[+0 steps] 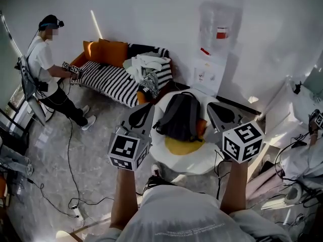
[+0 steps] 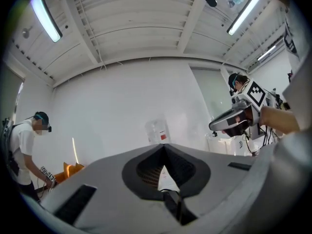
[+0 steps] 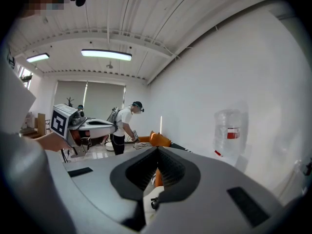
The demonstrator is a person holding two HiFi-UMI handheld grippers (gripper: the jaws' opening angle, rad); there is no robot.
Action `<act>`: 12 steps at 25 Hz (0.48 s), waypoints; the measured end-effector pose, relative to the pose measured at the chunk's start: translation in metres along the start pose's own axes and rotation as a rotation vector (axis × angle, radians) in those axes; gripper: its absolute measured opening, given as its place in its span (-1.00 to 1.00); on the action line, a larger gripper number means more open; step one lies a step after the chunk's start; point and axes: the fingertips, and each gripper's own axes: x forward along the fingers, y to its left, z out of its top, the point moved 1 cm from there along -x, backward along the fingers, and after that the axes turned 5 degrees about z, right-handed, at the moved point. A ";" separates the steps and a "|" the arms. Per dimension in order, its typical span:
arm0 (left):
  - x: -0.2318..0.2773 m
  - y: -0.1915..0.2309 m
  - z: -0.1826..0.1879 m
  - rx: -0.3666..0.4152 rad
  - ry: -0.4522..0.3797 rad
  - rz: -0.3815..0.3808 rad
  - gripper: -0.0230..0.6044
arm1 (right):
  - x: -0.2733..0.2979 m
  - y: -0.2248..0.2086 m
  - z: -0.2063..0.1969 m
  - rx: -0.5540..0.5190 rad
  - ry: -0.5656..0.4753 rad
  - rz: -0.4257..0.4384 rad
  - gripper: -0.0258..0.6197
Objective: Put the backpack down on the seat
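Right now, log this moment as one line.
dark grey backpack: lying on white-and-yellow egg-shaped seat | left gripper: shut | right gripper: shut

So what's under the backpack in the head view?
The backpack lies on a white seat. A yellow patch shows past the backpack's lower edge. How far the patch runs beneath it, and anything else directly under it, is covered.

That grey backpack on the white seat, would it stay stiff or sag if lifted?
The backpack would probably sag, since its fabric body looks soft. It seems fairly flat, so likely light. It is unlikely to roll, lying broadly on the seat.
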 end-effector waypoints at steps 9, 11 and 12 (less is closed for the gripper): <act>0.032 0.000 0.004 -0.037 0.017 -0.008 -0.90 | 0.015 -0.029 -0.006 0.005 0.048 -0.005 -0.92; 0.034 -0.002 0.001 -0.041 0.021 -0.011 -0.90 | 0.016 -0.032 -0.012 0.013 0.060 -0.008 -0.91; 0.034 -0.002 0.000 -0.041 0.020 -0.009 -0.90 | 0.017 -0.032 -0.015 0.016 0.066 -0.008 -0.91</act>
